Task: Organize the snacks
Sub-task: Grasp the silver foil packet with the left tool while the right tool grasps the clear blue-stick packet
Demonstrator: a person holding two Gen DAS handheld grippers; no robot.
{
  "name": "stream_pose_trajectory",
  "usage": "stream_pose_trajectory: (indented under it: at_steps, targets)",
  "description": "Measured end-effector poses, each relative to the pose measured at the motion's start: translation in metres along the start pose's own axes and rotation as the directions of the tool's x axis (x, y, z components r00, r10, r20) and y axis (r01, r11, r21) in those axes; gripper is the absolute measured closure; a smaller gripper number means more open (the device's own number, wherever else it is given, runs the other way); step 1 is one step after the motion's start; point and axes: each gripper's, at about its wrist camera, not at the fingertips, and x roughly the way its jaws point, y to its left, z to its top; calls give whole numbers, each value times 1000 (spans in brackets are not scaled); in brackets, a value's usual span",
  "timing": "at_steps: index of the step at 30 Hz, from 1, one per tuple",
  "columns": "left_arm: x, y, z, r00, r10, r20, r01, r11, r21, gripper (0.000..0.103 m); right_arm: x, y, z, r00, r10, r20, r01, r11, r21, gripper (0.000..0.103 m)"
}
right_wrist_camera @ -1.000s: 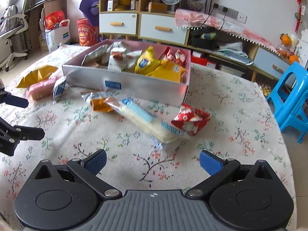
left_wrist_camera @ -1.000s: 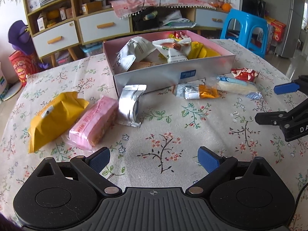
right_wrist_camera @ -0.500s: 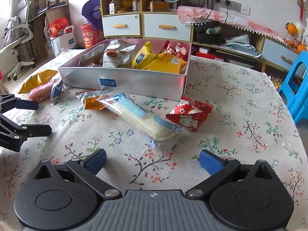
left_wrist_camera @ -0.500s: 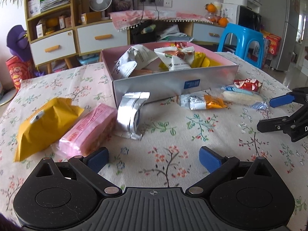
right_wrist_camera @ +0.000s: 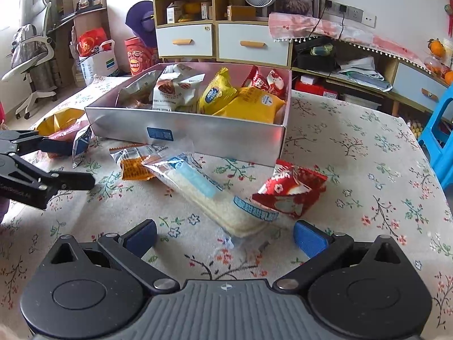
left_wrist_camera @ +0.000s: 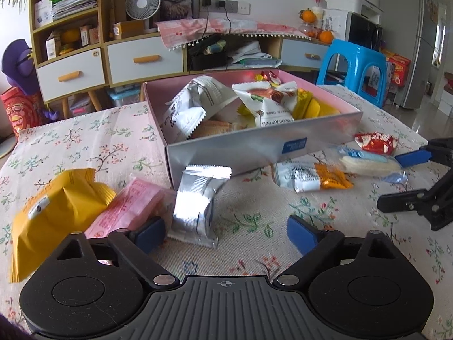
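L gripper (left_wrist_camera: pixel 225 231) spread, jaws just been narrowing, nothing pinched; silver packet (left_wrist_camera: pixel 198 198) sits centre frame between the pads, just ahead, upright against the box (left_wrist_camera: pixel 254 147); R gripper (right_wrist_camera: pixel 225 238) spread, empty, long wafer pack (right_wrist_camera: pixel 209 195) ahead, axis running diagonally to upper left; packet's base hidden by L pad.

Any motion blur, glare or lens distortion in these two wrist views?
Left wrist view: slight motion blur on the silver packet and orange-ended packet; fisheye bends the cabinet. Right wrist view: sharper, window blown out at left, sheen on the box front wall.
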Motion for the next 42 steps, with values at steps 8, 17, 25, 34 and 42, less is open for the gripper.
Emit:
stream_pose_trajectory:
  at_steps: [8, 17, 25, 34, 42]
  targets:
    - [-2, 7, 7, 1000, -12, 3, 12, 999, -38, 52, -8, 4, -1, 998, 63, 11, -63, 998, -30, 19]
    - [-12, -4, 9, 994, -106, -28, 107, 994, 9, 62, -19, 21, 2, 987, 163, 3, -162, 982, -95, 39]
    - [-10, -13, 10, 997, -78, -18, 78, 997, 21, 51, -20, 31, 19, 993, 91, 79, -80, 987, -138, 40]
    - [7, -3, 21, 998, 1, -55, -8, 991, -133, 52, 11, 43, 29, 1000, 18, 19, -13, 973, -231, 59]
    - [10, 1, 26, 996, 49, -80, -64, 979, -192, 64, 13, 48, 31, 1000, 9, 6, -7, 970, -244, 74]
